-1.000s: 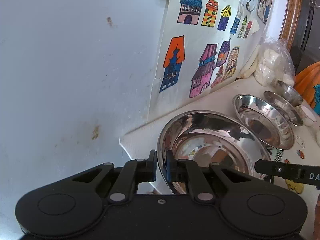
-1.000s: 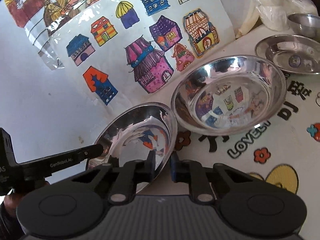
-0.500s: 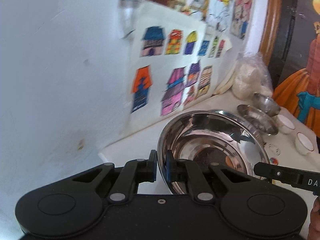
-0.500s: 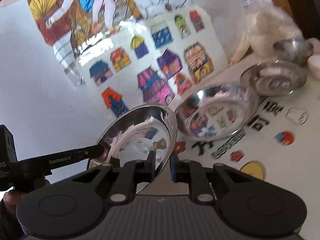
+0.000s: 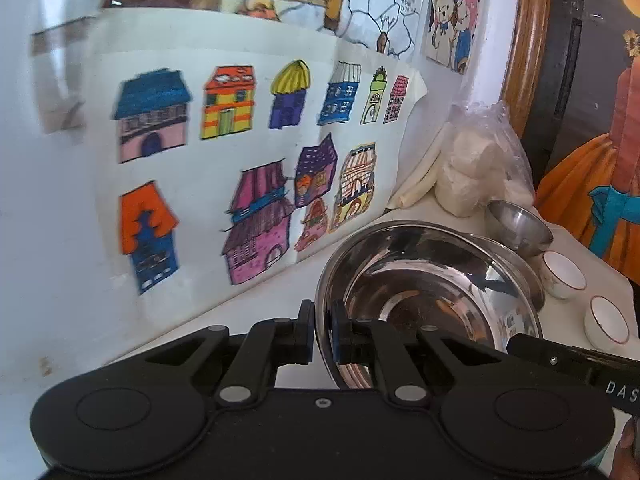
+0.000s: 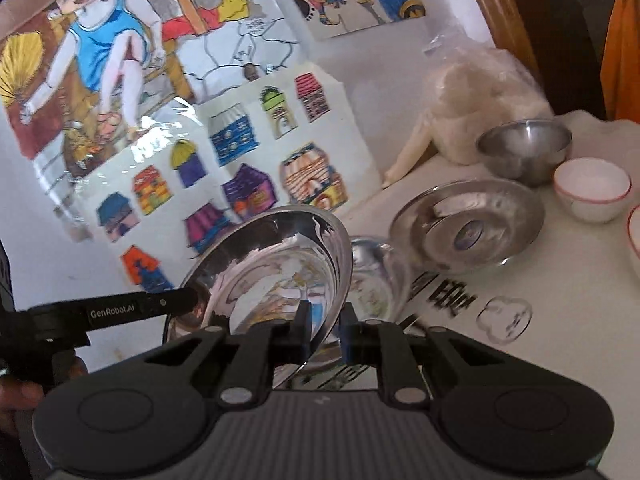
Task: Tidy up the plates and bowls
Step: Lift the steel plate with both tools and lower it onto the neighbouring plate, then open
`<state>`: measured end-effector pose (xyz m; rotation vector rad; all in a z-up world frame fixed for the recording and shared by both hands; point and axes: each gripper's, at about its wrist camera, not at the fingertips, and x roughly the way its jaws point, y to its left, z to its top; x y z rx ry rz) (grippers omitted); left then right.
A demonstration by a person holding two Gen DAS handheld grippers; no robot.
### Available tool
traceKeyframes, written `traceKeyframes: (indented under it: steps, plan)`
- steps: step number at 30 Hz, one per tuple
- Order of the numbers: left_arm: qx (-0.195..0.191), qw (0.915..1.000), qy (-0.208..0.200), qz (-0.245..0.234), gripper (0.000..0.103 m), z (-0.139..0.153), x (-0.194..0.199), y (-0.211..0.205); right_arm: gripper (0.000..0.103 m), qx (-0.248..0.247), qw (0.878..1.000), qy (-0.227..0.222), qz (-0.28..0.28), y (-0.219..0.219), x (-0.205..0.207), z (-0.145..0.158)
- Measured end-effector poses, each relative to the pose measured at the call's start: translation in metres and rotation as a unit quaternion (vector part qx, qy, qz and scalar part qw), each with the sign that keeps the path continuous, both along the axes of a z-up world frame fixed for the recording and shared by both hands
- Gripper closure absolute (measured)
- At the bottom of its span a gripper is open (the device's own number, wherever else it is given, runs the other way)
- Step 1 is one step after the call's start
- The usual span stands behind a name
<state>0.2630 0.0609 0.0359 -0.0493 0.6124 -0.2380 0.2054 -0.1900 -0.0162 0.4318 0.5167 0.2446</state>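
The large steel bowl (image 5: 432,300) hangs clear of the table, its rim clamped on one side by the left gripper (image 5: 322,334) and on the other by the right gripper (image 6: 325,330). The step looks like a two-handed carry toward the steel plate (image 6: 468,226) and small steel bowl (image 6: 524,152) (probably for nesting), which calls for level, matched hands. A blurred steel dish (image 6: 376,276) behind stays unclear.

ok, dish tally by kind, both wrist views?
Steel bowls: 3, namely held steel bowl, steel bowl behind it, small steel bowl
Steel plate: 1
White bowls: 2, namely white bowl, second white bowl
Total: 6
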Motion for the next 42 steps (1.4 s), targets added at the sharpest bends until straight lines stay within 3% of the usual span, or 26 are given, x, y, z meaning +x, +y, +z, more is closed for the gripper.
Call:
traceKeyframes:
  steps: [10, 28, 42]
  plan:
    - [-0.006, 0.9997, 0.02, 0.009, 0.094, -0.021, 0.034, -0.011, 0.086, -0.033, 0.999, 0.004, -0.013, 0.0, 0.025, -0.018]
    - [0.004, 0.9994, 0.031, 0.017, 0.092, -0.037, 0.048, -0.022, 0.085, -0.06, 0.998, -0.005, -0.024, 0.002, 0.033, -0.026]
    - [-0.005, 0.9985, 0.048, 0.028, 0.092, -0.045, 0.048, -0.022, 0.074, -0.096, 0.995, -0.015, -0.018, 0.011, 0.036, -0.024]
